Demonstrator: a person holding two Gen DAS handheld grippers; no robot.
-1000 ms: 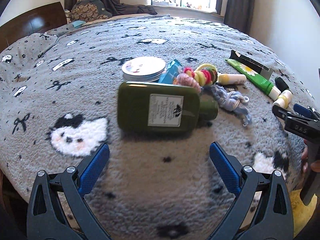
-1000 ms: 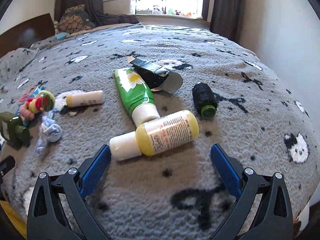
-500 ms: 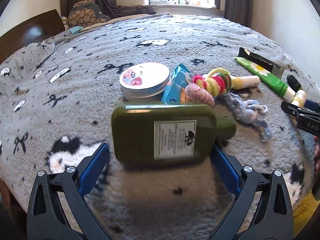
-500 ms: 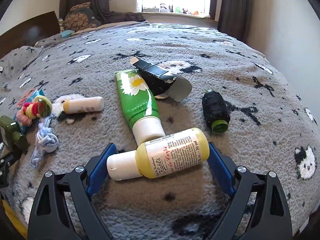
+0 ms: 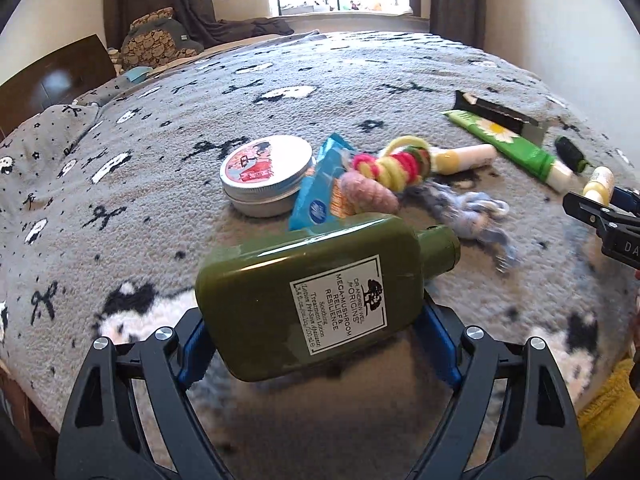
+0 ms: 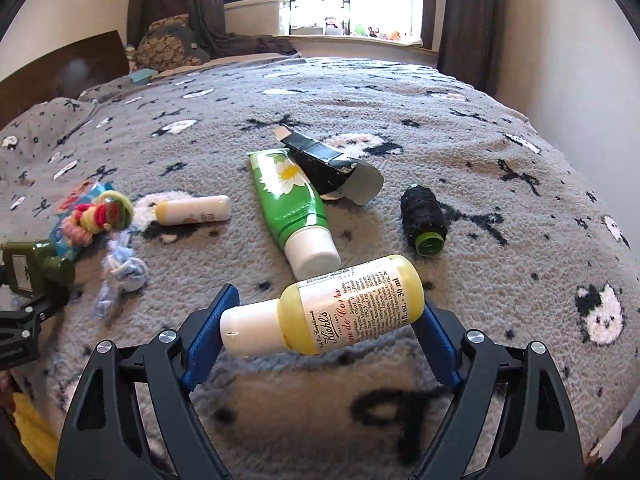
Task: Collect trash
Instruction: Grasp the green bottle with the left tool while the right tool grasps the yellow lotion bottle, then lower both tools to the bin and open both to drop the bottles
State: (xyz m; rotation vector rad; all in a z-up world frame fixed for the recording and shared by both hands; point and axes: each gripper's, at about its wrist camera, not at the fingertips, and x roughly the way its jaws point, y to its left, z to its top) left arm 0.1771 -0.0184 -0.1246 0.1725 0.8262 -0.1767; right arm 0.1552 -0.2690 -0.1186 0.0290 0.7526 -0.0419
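Trash on the grey fleece blanket (image 6: 460,128) is being gathered two pieces at once: the dark green flat plastic lotion bottle (image 5: 316,300) sits between the blue pads of the left gripper (image 5: 316,344), and the small yellow plastic bottle with white cap (image 6: 328,308) lies across the right gripper (image 6: 320,344). Both grippers are closed to the width of their bottle, and each bottle looks tilted and raised a little off the blanket. I judge both bottles stiff and smooth, so they may slip or turn; the green one looks heavier, and its flat sides are the better place to hold. The yellow one is held end to end, cap against one pad, which seems less sure than a grip across its round body. On the blanket lie a green daisy-printed tube (image 6: 290,200), a torn black carton (image 6: 332,168), a black thread spool (image 6: 424,216) and a round metal tin (image 5: 266,174).
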